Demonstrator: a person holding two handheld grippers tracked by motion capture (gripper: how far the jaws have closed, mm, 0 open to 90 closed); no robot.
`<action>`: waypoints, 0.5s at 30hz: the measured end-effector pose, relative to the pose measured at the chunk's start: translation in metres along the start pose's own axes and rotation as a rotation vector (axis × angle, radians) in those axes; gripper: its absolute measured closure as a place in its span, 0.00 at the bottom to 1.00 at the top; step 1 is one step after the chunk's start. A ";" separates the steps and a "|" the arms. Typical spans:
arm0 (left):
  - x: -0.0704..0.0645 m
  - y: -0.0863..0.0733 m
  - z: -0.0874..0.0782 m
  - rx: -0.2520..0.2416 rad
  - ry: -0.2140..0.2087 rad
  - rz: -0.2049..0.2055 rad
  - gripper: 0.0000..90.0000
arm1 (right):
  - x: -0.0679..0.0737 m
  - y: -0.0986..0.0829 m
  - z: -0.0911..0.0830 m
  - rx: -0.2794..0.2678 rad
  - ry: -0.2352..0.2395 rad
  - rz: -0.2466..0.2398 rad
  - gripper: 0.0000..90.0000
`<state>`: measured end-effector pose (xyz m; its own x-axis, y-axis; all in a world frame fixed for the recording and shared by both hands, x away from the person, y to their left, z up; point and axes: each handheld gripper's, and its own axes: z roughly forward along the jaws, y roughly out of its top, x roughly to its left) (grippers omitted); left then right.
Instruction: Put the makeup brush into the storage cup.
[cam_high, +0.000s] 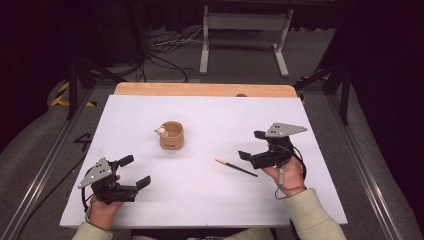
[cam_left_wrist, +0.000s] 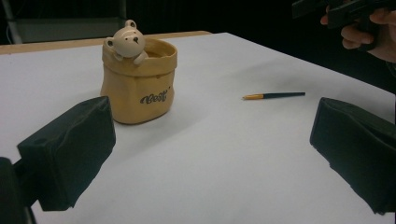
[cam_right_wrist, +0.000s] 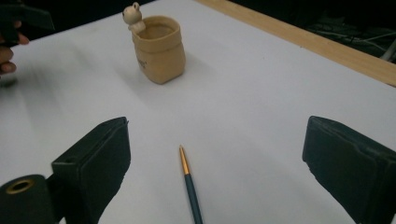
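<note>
A tan sack-shaped cup with a small bear on its rim stands upright near the middle of the white table. A dark pen with a gold tip lies flat to the cup's right. My left gripper is open at the near left, with nothing between its jaws. In the left gripper view the cup and the pen lie beyond my open left gripper. My right gripper is open just right of the pen. In the right gripper view the pen lies between the jaws of my right gripper, gold tip toward the cup.
A wooden strip runs along the table's far edge. Beyond it are floor cables and a metal stand. Rails flank the table on both sides.
</note>
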<state>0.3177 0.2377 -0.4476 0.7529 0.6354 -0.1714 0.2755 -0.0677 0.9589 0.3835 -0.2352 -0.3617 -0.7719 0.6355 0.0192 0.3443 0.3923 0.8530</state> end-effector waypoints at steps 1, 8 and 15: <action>0.000 0.000 0.000 -0.001 0.001 0.000 0.01 | 0.000 0.003 0.000 0.021 0.001 -0.009 0.11; 0.001 0.000 -0.001 -0.005 0.008 -0.007 0.01 | -0.002 0.020 0.003 0.185 -0.018 -0.055 0.13; 0.001 0.000 0.000 0.002 0.005 -0.005 0.01 | -0.004 0.025 0.005 0.266 -0.012 -0.070 0.15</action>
<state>0.3187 0.2387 -0.4475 0.7487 0.6393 -0.1754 0.2805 -0.0658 0.9576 0.3980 -0.2245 -0.3428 -0.7928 0.6079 -0.0426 0.4199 0.5956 0.6847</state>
